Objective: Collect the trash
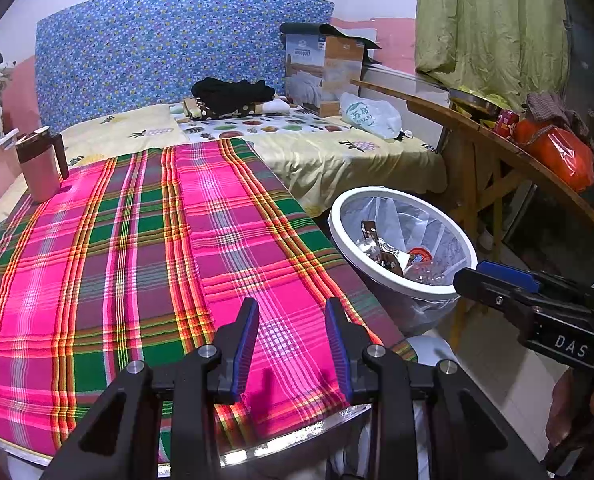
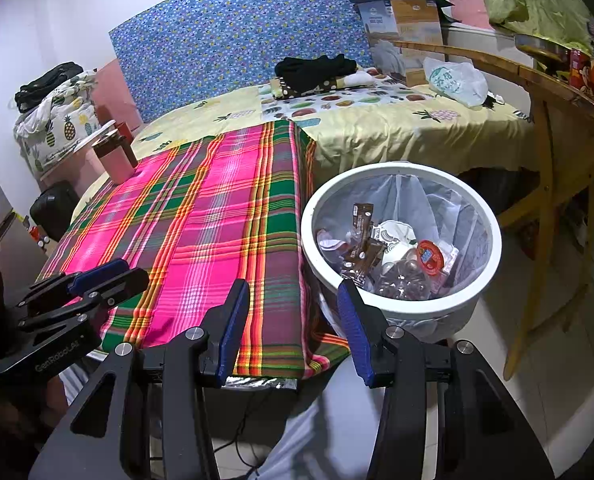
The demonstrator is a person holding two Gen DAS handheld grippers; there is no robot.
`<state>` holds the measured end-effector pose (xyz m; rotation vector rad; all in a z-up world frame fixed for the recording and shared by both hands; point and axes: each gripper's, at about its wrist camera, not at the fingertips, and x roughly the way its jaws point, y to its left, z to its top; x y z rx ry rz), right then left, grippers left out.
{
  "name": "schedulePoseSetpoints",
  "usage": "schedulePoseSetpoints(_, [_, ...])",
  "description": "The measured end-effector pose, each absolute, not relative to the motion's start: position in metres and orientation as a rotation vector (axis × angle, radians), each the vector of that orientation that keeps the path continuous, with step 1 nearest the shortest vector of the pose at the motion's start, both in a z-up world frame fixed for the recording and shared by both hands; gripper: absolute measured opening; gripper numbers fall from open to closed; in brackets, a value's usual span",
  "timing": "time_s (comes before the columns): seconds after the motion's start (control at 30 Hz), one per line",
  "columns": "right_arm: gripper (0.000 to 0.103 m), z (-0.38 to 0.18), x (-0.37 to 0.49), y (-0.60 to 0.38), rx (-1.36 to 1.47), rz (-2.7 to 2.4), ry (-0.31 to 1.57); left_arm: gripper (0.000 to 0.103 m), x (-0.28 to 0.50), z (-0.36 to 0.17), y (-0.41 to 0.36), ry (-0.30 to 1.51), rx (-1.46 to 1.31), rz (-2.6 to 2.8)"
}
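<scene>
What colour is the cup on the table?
Pink cup with a brown lid, clearest in the left wrist view.

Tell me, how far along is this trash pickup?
Nearly done, it seems. The white bin already holds wrappers and a red-lidded cup. Both the left gripper and right gripper are open and hold nothing. On the plaid cloth only a pink mug stands, so little seems left.

Left tongs point(image 1: 291, 346) and right tongs point(image 2: 293, 330) agape, empty
</scene>
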<state>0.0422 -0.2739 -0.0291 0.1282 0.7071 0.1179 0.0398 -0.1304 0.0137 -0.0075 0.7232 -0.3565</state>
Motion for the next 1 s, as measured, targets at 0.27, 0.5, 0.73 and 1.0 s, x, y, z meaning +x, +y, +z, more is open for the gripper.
schedulePoseSetpoints(0.27, [0.047, -0.0287, 0.042, -0.2733, 0.128, 0.119, 0.707, 0.034, 0.0393, 0.0144, -0.13, 0.726, -0.004, -0.346])
schedulePoseSetpoints(0.5, [0.047, -0.0285, 0.0421, -0.273, 0.128, 0.118, 0.707, 0.034, 0.0372, 0.0163, -0.1315, 0.72, 0.007, -0.332])
schedulePoseSetpoints(0.73, [0.047, -0.0285, 0.0422, -0.2732, 0.127, 0.119, 0.708, 0.034, 0.0365, 0.0167, -0.1305, 0.718, 0.007, -0.334])
schedulePoseSetpoints(1.0, [0.047, -0.0286, 0.0422, -0.2712, 0.128, 0.119, 0.707, 0.034, 0.0387, 0.0152, -0.1298, 0.72, -0.005, -0.338])
